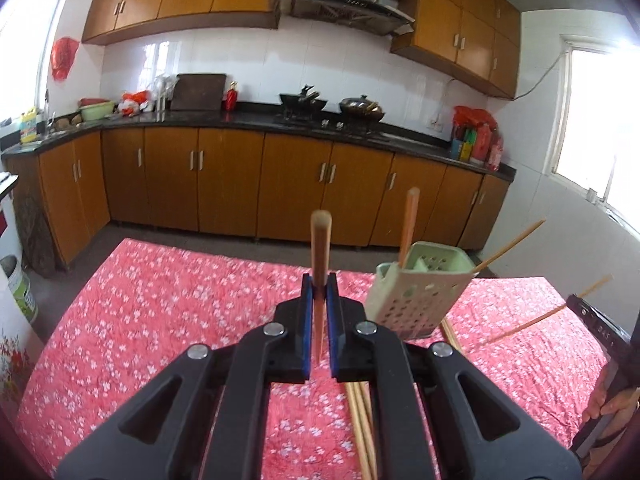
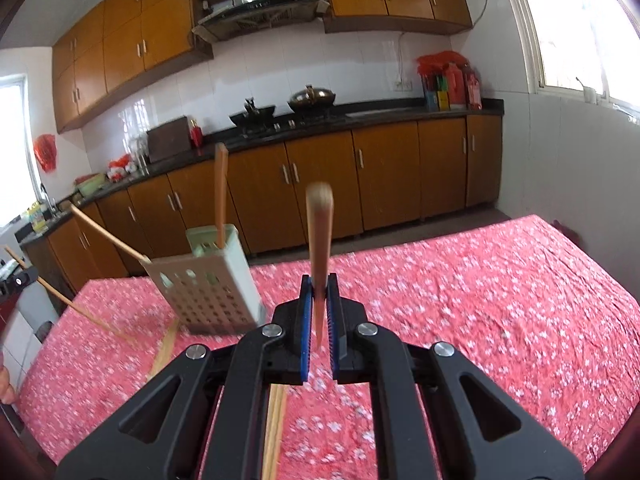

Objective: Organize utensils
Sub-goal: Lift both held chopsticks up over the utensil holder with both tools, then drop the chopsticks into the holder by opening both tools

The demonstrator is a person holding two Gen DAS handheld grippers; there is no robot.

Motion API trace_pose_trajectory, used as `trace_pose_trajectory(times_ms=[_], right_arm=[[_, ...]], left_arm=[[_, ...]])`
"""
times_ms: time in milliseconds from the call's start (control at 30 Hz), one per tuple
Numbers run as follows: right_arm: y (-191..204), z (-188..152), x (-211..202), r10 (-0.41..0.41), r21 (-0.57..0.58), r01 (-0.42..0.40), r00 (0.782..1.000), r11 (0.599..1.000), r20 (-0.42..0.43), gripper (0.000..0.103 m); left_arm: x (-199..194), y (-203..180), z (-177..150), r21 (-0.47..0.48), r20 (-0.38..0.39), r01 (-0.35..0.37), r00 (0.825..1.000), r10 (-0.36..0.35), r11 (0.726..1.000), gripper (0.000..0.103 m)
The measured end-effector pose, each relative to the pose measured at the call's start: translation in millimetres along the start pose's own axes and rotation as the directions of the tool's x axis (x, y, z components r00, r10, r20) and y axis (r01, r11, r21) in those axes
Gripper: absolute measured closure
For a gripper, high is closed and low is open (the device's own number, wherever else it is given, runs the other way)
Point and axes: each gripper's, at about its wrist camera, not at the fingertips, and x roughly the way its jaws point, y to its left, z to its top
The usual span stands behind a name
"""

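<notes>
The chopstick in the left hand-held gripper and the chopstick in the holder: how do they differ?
The gripped chopstick is clamped between the blue pads of the left hand-held gripper, above the table; the holder chopstick stands inside the green holder. The gripped one points straight up; the holder one leans slightly. Both are wooden, thick end up.

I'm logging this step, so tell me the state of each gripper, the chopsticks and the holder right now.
Left gripper: shut on a chopstick, held upright.
Right gripper: shut on a chopstick, held upright.
Utensil holder: tilted, one chopstick standing in it.
Loose chopsticks: lying on the tablecloth.
</notes>
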Motion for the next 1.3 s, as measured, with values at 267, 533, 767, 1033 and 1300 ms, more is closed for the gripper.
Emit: trace_pose_trajectory(times_ms=[267,533,767,1033,1300], right_arm=[[29,39,-27,0.120,-0.017,-0.119,0.986,0.993,0.112,0.095],[58,77,-35,0.204,-0.016,-0.206,0.949,0.978,0.242,0.095],[72,93,-9,0.191,-0.020,-0.194,0.935,0.981,0.298,0.095],[83,83,26,0.162,-0.044,-0.156,0.952,0.987,0.258,0.095],[88,70,42,0.155,-0.062,-0.146,0.971,0.987,0.181,0.094]], left_arm=[[-22,-31,26,0.026,0.060,0.100,0.993,-0.101,0.995,0.096],[-27,-65,68,0.023,0.190,0.132,0.973,-0.134,0.991,0.095],[-10,-82,97,-0.012,0.272,0.110,0.957,-0.103,0.994,0.096],[36,-93,90,0.002,0.226,0.092,0.970,-0.090,0.996,0.096],[59,-89,73,0.007,0.143,0.086,0.986,-0.086,0.996,0.095]])
